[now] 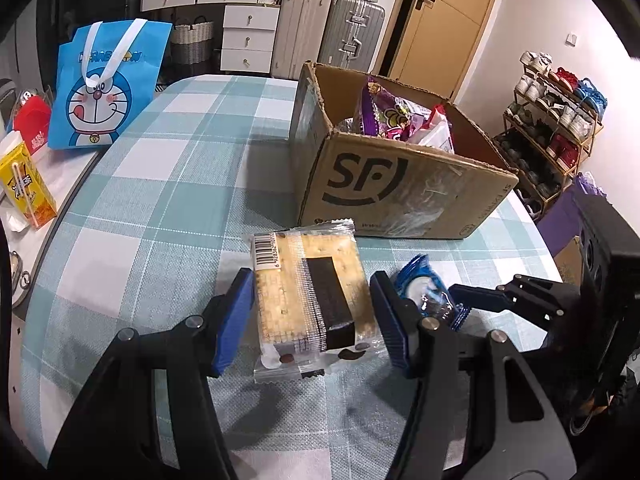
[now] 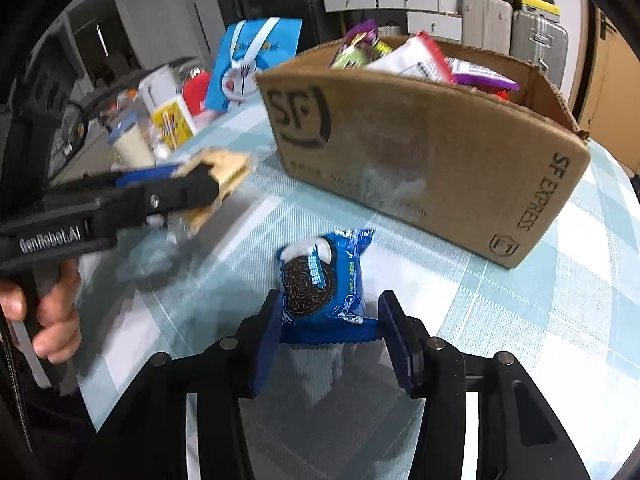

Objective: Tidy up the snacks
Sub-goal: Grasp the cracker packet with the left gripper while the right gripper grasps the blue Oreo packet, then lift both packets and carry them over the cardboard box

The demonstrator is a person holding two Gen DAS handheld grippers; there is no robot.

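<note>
Right wrist view shows the right gripper [image 2: 326, 340] clamped on the crinkly tail of a light, crushable Oreo pack [image 2: 322, 280] lifted before the cardboard box [image 2: 420, 160], while the left gripper [image 1: 312, 316] clamps a brittle cracker pack [image 1: 312, 300].

Both wrist views look down, sharing the cardboard box [image 1: 404, 196].

a home: checked tablecloth [image 1: 168, 184], suitcases [image 1: 352, 36], drawers [image 1: 248, 36], shoe rack [image 1: 556, 132]
</note>
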